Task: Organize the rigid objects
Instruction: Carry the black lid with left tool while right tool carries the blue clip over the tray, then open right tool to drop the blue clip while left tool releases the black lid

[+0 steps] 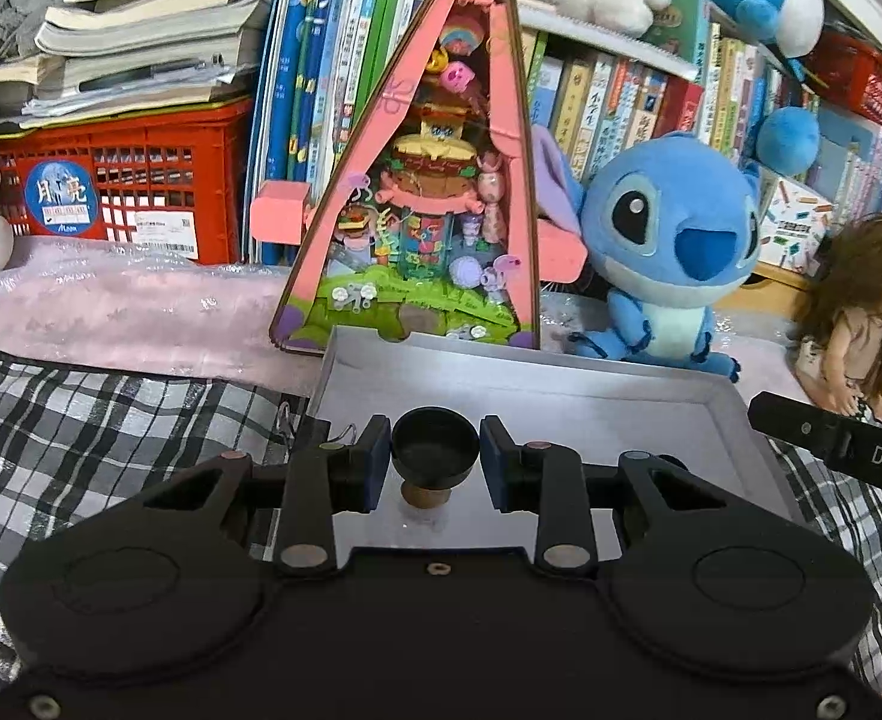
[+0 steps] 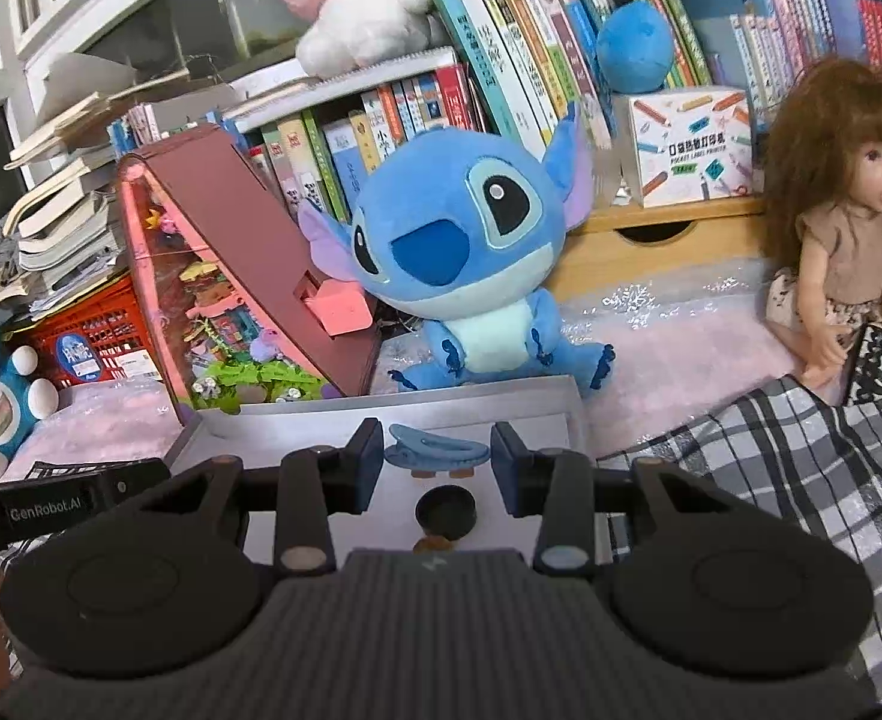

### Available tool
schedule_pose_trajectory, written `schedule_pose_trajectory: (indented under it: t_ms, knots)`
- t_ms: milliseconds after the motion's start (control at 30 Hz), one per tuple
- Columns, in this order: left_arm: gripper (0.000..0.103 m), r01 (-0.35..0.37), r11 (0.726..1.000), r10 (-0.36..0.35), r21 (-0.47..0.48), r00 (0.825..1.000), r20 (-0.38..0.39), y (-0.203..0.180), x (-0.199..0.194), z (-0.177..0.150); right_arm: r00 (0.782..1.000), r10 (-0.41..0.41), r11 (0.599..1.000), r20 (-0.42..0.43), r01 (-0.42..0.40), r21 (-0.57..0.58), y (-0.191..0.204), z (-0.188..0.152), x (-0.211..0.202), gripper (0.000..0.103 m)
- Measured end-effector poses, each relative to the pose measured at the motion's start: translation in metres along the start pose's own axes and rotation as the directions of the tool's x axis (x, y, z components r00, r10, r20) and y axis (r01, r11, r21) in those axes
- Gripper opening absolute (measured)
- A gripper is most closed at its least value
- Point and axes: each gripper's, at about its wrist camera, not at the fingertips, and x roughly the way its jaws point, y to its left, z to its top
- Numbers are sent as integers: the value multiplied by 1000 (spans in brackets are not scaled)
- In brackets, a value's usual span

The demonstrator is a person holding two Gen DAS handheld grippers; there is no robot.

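In the grey tray (image 2: 567, 402) we see a blue hair clip (image 2: 435, 450) and a black cup (image 2: 446, 513); further items unseen. Left gripper (image 1: 435, 462) brackets the cup without contact; right gripper (image 2: 438, 465) is part-open, empty.

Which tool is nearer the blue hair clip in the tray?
Right. The blue hair clip lies just ahead between the right tool's fingers; the left tool flanks the black cap, clip unseen there.

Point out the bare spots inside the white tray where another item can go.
The white tray is bare along its far wall and in its right half. Its near middle is taken: the black cap sits there, with the blue hair clip just beyond it.
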Motion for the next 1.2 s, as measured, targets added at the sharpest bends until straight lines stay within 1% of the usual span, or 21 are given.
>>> schedule_pose_trajectory:
  t_ms: [267,533,700,1000,1200]
  knots:
    - [30,-25,999,26,23,999,-21,-1,21,1,999,-4,1000,-48,4,2,1,2,25,45]
    - [30,-25,999,26,37,999,-34,-2,37,3,997,2,999,-83,-5,-33,9,-1,46,45]
    - [30,-28,999,30,41,999,-42,-2,47,0,995,-2,999,-100,-2,-34,10,-3,58,45]
    - [30,-23,997,25,71,999,-33,-10,53,-4,993,-18,1000,-117,15,-25,7,-7,73,45]
    - [30,-31,997,34,72,999,-42,-11,57,-6,992,-23,1000,-122,20,-24,7,-7,75,45]
